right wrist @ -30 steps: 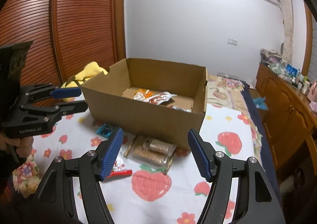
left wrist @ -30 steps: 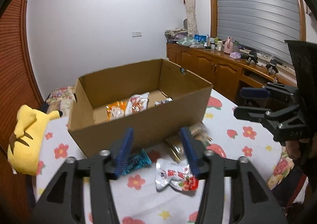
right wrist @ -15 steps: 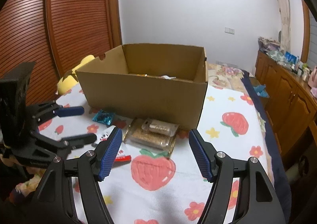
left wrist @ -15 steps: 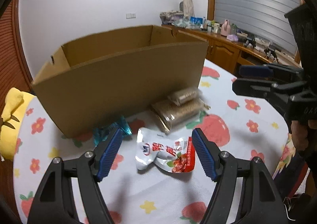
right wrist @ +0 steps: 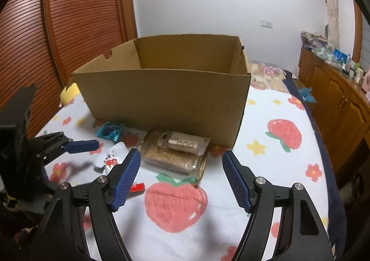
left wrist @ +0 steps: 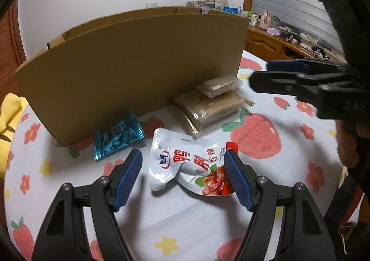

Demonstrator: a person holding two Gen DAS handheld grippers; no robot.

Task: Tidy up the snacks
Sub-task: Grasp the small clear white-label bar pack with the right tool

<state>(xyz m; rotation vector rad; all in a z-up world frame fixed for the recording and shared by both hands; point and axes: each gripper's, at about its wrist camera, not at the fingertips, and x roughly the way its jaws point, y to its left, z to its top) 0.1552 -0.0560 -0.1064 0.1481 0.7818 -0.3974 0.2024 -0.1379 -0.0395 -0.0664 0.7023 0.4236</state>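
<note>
A white and red snack pouch (left wrist: pixel 189 164) lies flat on the strawberry-print tablecloth (left wrist: pixel 254 136), directly between the blue pads of the left gripper (left wrist: pixel 182 177). Its long axis runs across the gap from pad to pad, the red printed end toward the right pad, whose tip overlaps that corner. The jaws stand wide and hold nothing; whether either pad touches the pouch is unclear. From the right wrist view the pouch (right wrist: pixel 111 159) is mostly hidden behind that camera's own left finger.

Just beyond the left gripper's left pad lies a crumpled teal foil packet (left wrist: pixel 118 138). Ahead and right sits a clear pack of brown biscuits (left wrist: pixel 210 110), long axis angled away to the right, with a smaller clear wrapped bar (left wrist: pixel 219 86) lying on top.

The right gripper (right wrist: pixel 181 176) hovers just short of those biscuits (right wrist: pixel 173 157), its jaws opening and empty.

Behind everything stands an open cardboard box (left wrist: pixel 129 71); its near wall hides the contents in both views.
</note>
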